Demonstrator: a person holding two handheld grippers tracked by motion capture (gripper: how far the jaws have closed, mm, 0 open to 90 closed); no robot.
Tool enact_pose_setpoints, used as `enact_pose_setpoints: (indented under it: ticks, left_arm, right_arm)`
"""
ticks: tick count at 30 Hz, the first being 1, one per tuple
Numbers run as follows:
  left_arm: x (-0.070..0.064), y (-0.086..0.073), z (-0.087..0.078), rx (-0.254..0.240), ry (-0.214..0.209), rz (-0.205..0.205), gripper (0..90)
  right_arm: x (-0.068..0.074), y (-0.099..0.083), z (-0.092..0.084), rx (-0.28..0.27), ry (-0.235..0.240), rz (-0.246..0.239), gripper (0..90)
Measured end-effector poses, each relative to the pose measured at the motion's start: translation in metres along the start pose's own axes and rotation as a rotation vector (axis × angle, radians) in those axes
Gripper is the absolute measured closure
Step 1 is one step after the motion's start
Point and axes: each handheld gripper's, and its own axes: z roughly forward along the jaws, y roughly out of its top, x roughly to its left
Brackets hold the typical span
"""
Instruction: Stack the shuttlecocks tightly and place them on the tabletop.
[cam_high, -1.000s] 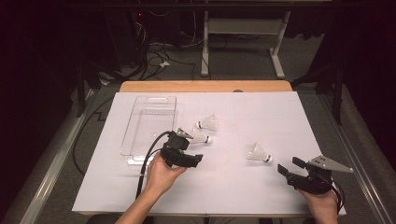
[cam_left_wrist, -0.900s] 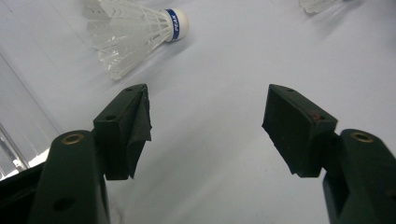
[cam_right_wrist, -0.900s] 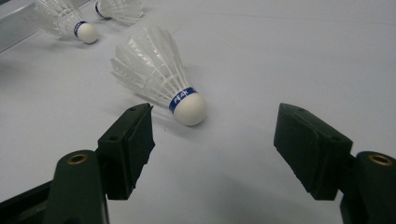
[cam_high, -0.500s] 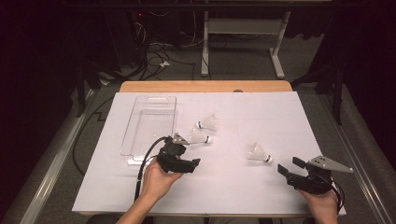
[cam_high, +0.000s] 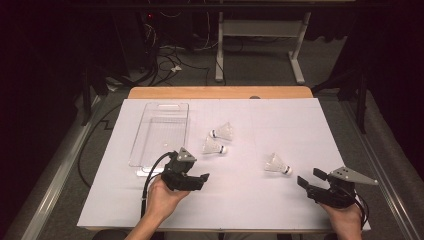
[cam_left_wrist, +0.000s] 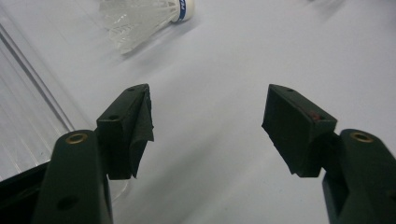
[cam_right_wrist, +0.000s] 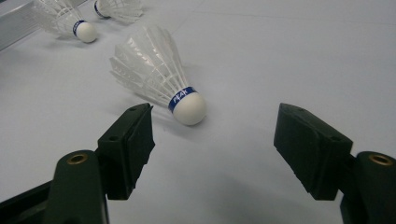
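Three white feather shuttlecocks lie on the white table sheet (cam_high: 250, 200). Two lie mid-table, one (cam_high: 222, 132) behind the other (cam_high: 214, 146). The third shuttlecock (cam_high: 277, 163) lies to the right. My left gripper (cam_high: 201, 179) is open and empty near the front, below the tray's near end; ahead of its jaws lies a shuttlecock (cam_left_wrist: 140, 18). My right gripper (cam_high: 309, 179) is open at the front right. The third shuttlecock (cam_right_wrist: 159, 74) lies just beyond its jaws, cork end toward me, untouched.
A clear plastic tray (cam_high: 160, 132), empty, stands at the left of the sheet; its wall (cam_left_wrist: 23, 116) runs beside my left jaw. A wooden table edge (cam_high: 220, 92) lies at the back. Cables and a desk frame are on the floor beyond.
My left gripper has drawn back toward the near edge and slightly left, away from the two middle shuttlecocks. The right gripper has not moved.
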Motion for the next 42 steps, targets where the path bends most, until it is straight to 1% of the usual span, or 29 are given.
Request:
enact_pose_setpoints:
  ticks: [1, 6, 11, 12, 15, 23, 29, 31, 36, 39, 42]
  left_arm:
    - [0.000, -0.001, 0.000, -0.002, -0.001, -0.005, 33.8]
    - [0.000, -0.004, 0.000, 0.007, -0.015, -0.008, 33.8]
    - [0.001, -0.008, -0.001, -0.001, -0.009, -0.016, 33.6]
    - [0.001, -0.009, -0.001, -0.004, -0.010, -0.025, 33.5]
    - [0.002, -0.012, -0.002, 0.003, -0.009, -0.021, 33.4]
    - [0.003, -0.020, -0.005, -0.006, -0.014, -0.028, 32.9]
    - [0.004, -0.029, -0.007, -0.021, -0.006, -0.032, 32.3]
    - [0.004, -0.033, -0.010, -0.032, -0.004, -0.033, 32.0]
    - [0.005, -0.041, -0.016, -0.055, 0.000, -0.035, 31.9]
    - [0.008, -0.046, -0.019, -0.071, 0.008, -0.045, 31.8]
    - [0.011, -0.051, -0.023, -0.076, 0.018, -0.055, 31.8]
  right_arm:
    - [0.000, 0.000, 0.000, 0.001, 0.000, 0.001, 28.8]
    - [0.000, 0.000, 0.000, -0.001, -0.001, 0.000, 28.8]
    - [0.000, 0.000, 0.000, -0.002, -0.001, 0.000, 28.8]
    - [0.000, 0.000, -0.001, -0.003, -0.001, -0.001, 28.8]
    - [0.000, 0.000, -0.001, -0.001, -0.001, 0.003, 28.8]
    - [0.000, 0.000, 0.000, 0.000, -0.004, 0.001, 28.7]
    - [0.000, 0.000, -0.001, -0.001, -0.004, 0.004, 28.7]
    - [0.000, 0.000, 0.000, 0.004, -0.002, 0.004, 28.7]
    - [0.000, 0.000, -0.001, -0.002, -0.005, 0.005, 28.7]
    - [0.000, 0.000, 0.000, 0.001, -0.008, 0.003, 28.7]
    - [0.000, 0.000, 0.000, 0.003, -0.010, 0.004, 28.7]
